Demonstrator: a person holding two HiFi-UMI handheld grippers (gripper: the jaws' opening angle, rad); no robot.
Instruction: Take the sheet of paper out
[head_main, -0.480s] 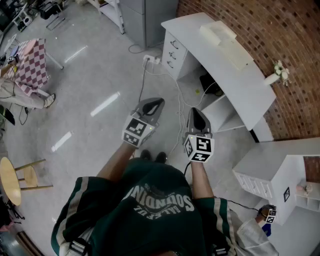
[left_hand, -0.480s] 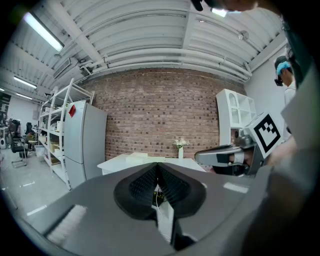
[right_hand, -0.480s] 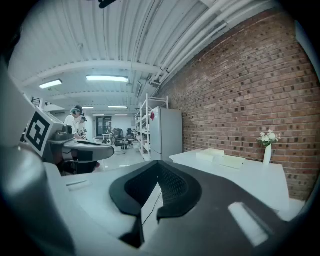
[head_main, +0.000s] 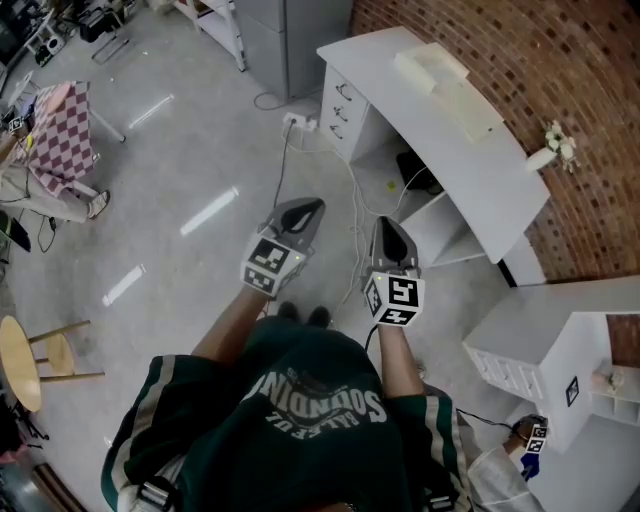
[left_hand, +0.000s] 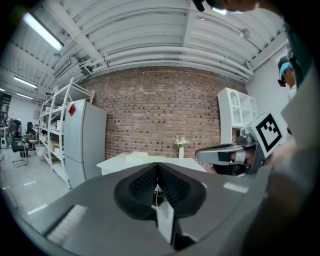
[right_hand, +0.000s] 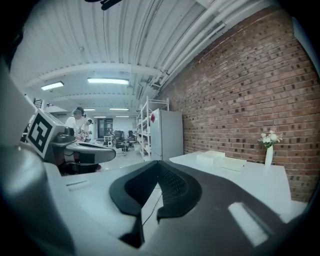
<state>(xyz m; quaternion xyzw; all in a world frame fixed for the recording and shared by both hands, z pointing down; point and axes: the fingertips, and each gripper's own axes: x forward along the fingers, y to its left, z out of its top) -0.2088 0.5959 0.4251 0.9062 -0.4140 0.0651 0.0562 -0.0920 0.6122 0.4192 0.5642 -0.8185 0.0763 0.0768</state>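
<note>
A white desk (head_main: 450, 150) stands against the brick wall ahead of me. On it lie a pale flat box (head_main: 432, 65) and a thin pale slab (head_main: 470, 110) beside it; no single sheet of paper can be made out. My left gripper (head_main: 305, 208) and right gripper (head_main: 388, 225) are held side by side over the floor, well short of the desk. Both are shut with nothing between the pads. In the left gripper view the left gripper (left_hand: 157, 172) points at the desk (left_hand: 130, 161). The right gripper view shows the right gripper (right_hand: 159, 170), with the box (right_hand: 214, 157) on the desk beyond it.
A small vase of flowers (head_main: 556, 145) stands at the desk's right end. Drawers (head_main: 340, 105) fill its left end, and cables (head_main: 300, 125) run over the floor below. A white cabinet (head_main: 560, 350) is at the right, a grey cabinet (head_main: 290, 30) at the back, a stool (head_main: 20, 360) at the left.
</note>
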